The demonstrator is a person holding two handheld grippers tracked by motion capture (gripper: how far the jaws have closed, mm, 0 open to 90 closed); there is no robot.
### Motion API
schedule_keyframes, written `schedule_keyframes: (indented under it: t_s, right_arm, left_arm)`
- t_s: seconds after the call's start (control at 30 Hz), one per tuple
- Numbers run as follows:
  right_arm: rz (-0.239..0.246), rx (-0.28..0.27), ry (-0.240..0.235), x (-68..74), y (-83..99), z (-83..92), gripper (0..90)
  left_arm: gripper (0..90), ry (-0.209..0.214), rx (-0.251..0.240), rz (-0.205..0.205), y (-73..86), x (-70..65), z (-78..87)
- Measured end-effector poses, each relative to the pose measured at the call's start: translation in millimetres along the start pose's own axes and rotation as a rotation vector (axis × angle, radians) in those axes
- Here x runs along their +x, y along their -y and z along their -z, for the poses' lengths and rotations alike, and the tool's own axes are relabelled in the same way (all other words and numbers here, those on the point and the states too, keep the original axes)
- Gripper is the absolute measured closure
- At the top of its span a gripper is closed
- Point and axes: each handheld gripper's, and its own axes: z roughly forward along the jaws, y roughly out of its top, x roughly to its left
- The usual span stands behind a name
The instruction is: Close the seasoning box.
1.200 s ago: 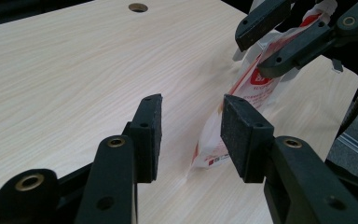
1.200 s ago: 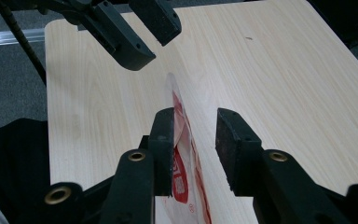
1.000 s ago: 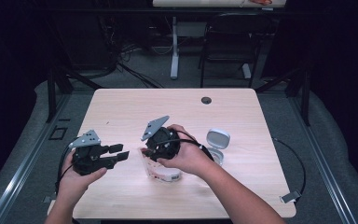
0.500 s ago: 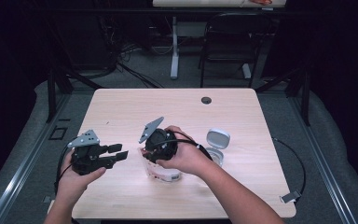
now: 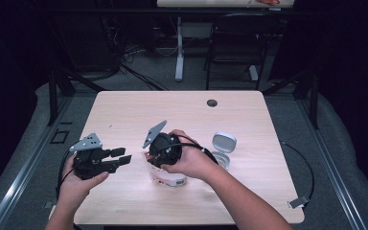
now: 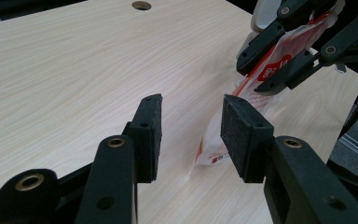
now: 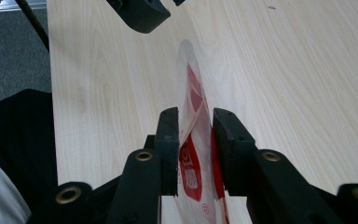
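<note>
While your right gripper [image 5: 149,160] points down over the white-and-red plastic pouch [image 5: 168,178] near the front middle of the light wooden table [image 5: 182,115], its jaws have just been closing around the pouch's upper edge. In the right gripper view the thin pouch [image 7: 193,154] stands on edge between the two black pads [image 7: 168,149]; the left pad seems to meet the film, a small gap shows on the other side, and I cannot tell whether the pads truly press on it yet. Your left gripper [image 5: 120,158] rests low in your left hand [image 5: 76,184], just left of the pouch and aimed toward it, its jaws parted with nothing between them. In the left gripper view, its pads [image 6: 151,133] frame bare tabletop, the lower corner of the pouch [image 6: 216,144] lies just beyond the right pad without touching it, and your other gripper [image 6: 289,42] stands over the pouch's top. To the right of your right hand [image 5: 191,160], a small round container [image 5: 221,159] sits on the table with its grey lid [image 5: 224,142] tipped up behind it, near the pouch but apart from it. A dark round cable hole [image 5: 212,103] sits toward the table's far edge.
</note>
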Motion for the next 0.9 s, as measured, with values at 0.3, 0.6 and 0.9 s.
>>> schedule_keyframes:
  t_s: [0.3, 0.6, 0.9]
  right_arm:
    - [-0.009, -0.001, -0.003, -1.7, 2.1, 3.1, 71.9]
    - [0.003, 0.014, -0.005, -1.4, 2.9, 6.3, 73.4]
    - [0.005, 0.015, -0.009, -1.5, 3.6, 4.9, 79.0]
  left_arm:
    - [58.6, 0.0, -0.003, 0.004, 0.6, 0.2, -0.5]
    - [58.6, 0.0, -0.002, 0.004, 0.7, 0.4, -0.7]
    - [58.7, 0.001, -0.001, 0.004, 0.8, 0.3, -0.8]
